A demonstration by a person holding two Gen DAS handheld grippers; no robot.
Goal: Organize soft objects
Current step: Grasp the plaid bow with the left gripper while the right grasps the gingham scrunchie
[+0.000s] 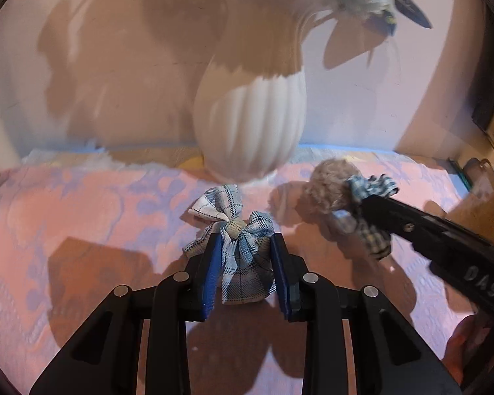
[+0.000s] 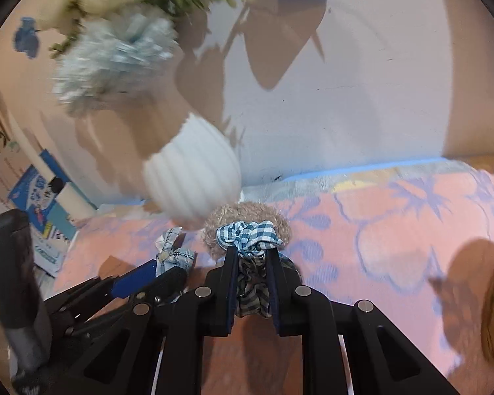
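the left hand-held gripper (image 1: 245, 247) has its blue pads on either side of a plaid bow (image 1: 233, 240), a pale blue and white ribbon knot with a small light bead at its centre; the pads look to be pressing the lower loops of the fabric, pinching the bow, which sits on the pink floral cloth (image 1: 82, 217) covering the desk. in the right wrist view the same bow (image 2: 174, 256) shows at the tip of the left hand-held gripper (image 2: 158, 271), left of centre

the right hand-held gripper (image 2: 253, 263) is pressed together on a gingham scrunchie (image 2: 247, 235), teal and white check on top with a darker checked bunch squeezed between the pads. the scrunchie lies against a fuzzy beige scrunchie (image 2: 220, 220) just behind it; whether the fuzzy one is also caught i cannot tell. from the left wrist view the right hand-held gripper (image 1: 359, 202) comes in from the right, with the gingham scrunchie (image 1: 373, 186) and the fuzzy scrunchie (image 1: 329, 181) at its tip, just right of the bow

a white ribbed vase (image 1: 250, 121) of pale flowers (image 2: 115, 62) stands behind them by the wall, blurred in both views
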